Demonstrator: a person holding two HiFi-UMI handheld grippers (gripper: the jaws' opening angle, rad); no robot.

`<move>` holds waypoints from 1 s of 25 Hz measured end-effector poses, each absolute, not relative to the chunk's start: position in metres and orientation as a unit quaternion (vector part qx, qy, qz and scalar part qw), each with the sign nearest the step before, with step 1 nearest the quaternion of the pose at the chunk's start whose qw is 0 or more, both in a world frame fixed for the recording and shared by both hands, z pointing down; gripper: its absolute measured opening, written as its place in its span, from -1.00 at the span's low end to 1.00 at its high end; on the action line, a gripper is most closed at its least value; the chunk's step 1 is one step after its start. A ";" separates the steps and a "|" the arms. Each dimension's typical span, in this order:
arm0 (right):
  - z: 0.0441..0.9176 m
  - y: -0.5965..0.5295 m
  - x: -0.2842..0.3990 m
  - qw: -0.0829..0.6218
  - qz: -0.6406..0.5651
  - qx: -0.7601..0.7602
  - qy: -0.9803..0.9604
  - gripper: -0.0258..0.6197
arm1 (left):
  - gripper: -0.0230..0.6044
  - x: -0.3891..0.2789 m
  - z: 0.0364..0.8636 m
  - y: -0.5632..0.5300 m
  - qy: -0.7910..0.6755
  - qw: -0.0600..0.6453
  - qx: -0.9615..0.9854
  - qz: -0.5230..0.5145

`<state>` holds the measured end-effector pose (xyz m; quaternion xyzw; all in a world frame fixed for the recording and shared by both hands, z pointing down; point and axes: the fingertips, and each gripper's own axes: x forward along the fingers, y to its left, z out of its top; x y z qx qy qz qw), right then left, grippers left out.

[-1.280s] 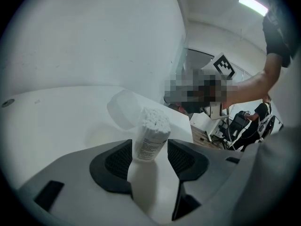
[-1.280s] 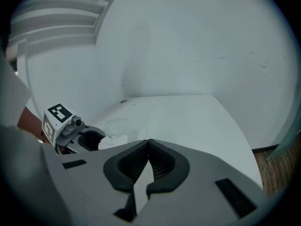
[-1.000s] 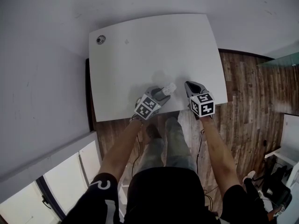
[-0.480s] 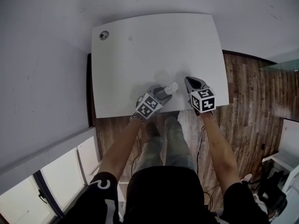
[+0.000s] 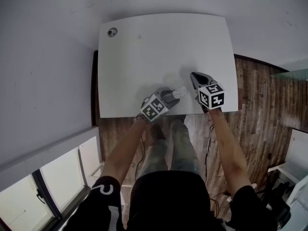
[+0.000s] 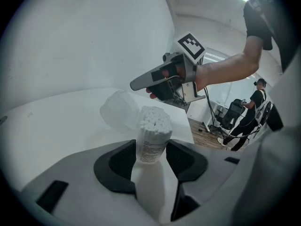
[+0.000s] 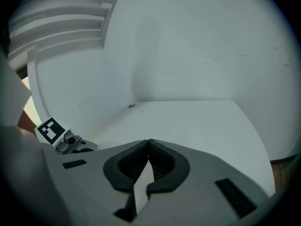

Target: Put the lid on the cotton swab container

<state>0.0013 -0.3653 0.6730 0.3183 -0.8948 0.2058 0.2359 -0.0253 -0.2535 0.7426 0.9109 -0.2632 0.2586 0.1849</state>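
– Surface, room?
– White table (image 5: 163,47) against grey wall (image 5: 48,57), wood floor (image 5: 262,105) beside.
– Container?
– Uncapped cotton swab container (image 6: 153,126), packed white, above table's near edge, pinched by left gripper (image 6: 150,157), jaws just closing; translucent lid (image 6: 118,113) on table; right gripper (image 7: 149,145) clamped empty.

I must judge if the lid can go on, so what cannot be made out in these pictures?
- Base of the container: left gripper view, hidden by the left gripper, whose jaws have just been closing on it.
- Its label print: same view, too small to read.
- Lid: head view, too pale against the white table.
- Round thing at the table's corner: head view, too small.
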 end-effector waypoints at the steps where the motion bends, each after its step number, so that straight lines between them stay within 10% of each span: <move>1: 0.673 -0.366 -0.002 0.236 0.206 0.313 -0.896 -0.88 | -0.25 -0.025 0.743 -0.252 -0.259 0.184 0.912 0.259; 25: 0.697 -0.363 -0.056 0.238 0.301 0.209 -0.900 -0.44 | -0.26 -0.022 0.745 -0.239 -0.201 0.161 0.928 0.269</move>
